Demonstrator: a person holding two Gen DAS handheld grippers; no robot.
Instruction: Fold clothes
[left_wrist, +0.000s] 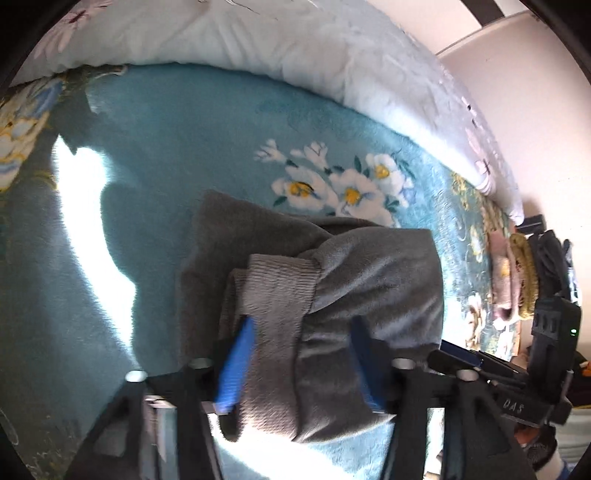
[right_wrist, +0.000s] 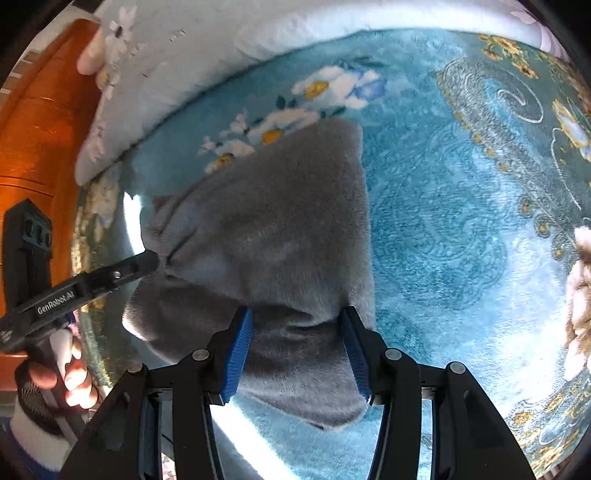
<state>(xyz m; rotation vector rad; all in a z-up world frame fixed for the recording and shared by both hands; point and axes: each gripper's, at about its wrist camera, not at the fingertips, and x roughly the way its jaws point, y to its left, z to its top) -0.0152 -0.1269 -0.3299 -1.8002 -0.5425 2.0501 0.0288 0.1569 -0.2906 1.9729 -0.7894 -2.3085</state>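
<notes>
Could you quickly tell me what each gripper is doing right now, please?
Left gripper: jaws apart around the grey garment; a firm grip cannot be told.
Right gripper: jaws apart around the same garment; grip also unclear.

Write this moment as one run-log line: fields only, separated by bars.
stage: mid-fold | left gripper: around grey garment | right gripper: around it too | surface: teal floral blanket

A teal plush blanket (left_wrist: 192, 122) printed with white flowers (left_wrist: 332, 184) and gold scrollwork (right_wrist: 517, 122) covers the bed. A white floral quilt (left_wrist: 314, 44) lies bunched along its far edge. Bright sunlight (left_wrist: 92, 229) falls in a band across the blanket. A pale wall (left_wrist: 517, 110) stands to one side; orange-brown wooden furniture (right_wrist: 33, 140) to the other.
</notes>
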